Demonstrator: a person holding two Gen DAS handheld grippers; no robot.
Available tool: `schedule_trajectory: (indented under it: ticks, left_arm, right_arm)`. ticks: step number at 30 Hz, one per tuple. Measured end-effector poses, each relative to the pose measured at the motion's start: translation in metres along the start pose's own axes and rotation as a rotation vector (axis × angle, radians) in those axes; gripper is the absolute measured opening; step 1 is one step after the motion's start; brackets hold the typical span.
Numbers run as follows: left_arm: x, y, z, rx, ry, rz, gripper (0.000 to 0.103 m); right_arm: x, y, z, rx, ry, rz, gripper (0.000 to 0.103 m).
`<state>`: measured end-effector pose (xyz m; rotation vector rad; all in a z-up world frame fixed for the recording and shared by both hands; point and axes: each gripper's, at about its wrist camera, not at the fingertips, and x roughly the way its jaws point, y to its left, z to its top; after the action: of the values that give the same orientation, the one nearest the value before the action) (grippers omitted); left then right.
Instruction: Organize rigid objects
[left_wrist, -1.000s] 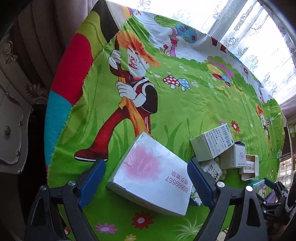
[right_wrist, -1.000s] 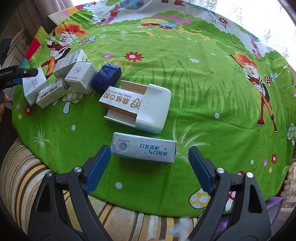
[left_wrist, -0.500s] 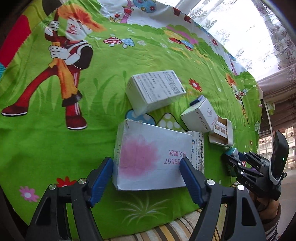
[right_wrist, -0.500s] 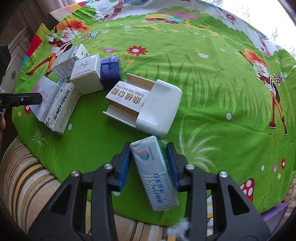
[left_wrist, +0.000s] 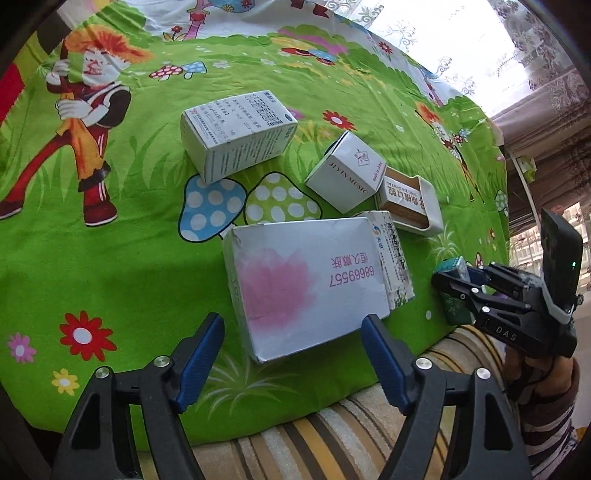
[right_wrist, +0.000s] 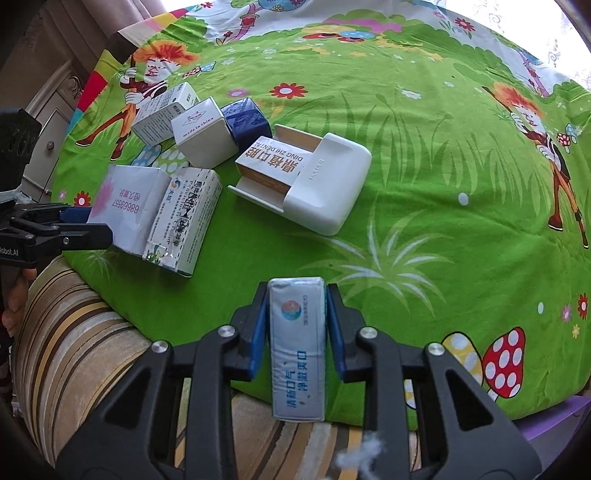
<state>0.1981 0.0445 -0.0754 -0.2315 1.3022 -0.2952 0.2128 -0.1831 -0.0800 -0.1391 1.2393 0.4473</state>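
Blue pads of the right gripper (right_wrist: 297, 334) are clamped on a slim box (right_wrist: 297, 347) for carrying to the grouped boxes, while the left gripper (left_wrist: 293, 354), jaws just widened, is parted off the pink-printed box (left_wrist: 306, 284).

Black plastic left gripper (left_wrist: 291, 354) and right gripper (right_wrist: 295, 332), blue pads, silver screws; striped sleeve (left_wrist: 546, 424).

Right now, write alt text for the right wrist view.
The right gripper clamps a slim white-and-blue box above the table's near edge. Beyond it on the green cartoon cloth lie several small boxes and a white tray.
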Motion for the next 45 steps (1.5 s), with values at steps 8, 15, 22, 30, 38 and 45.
schedule_trajectory:
  ticks: [8,15,22,30,38,45]
  left_arm:
    - [-0.015,-0.034,-0.004,0.495,-0.099,0.253,0.087]
    - [0.009,-0.056,-0.010,0.829,0.007,0.304,0.087]
    - [0.017,-0.053,0.005,0.850,0.050,0.261,0.087]
    - [0.011,-0.070,0.010,0.975,0.105,0.250,0.087]
    - [0.031,-0.081,0.019,1.093,0.180,0.229,0.087]
    - [0.032,-0.080,0.024,1.103,0.200,0.146,0.101]
  right_arm:
    - [-0.012,-0.008,-0.005,0.043,-0.015,-0.014,0.069]
    - [-0.018,-0.007,-0.019,0.012,-0.006,-0.040,0.071]
    - [-0.011,0.002,-0.022,-0.030,0.013,-0.056,0.039]
    - [-0.008,0.001,-0.025,-0.027,0.023,-0.053,0.034]
    - [-0.007,0.005,-0.025,-0.050,0.017,-0.061,0.032]
    - [-0.007,0.004,-0.025,-0.045,0.016,-0.062,0.033]
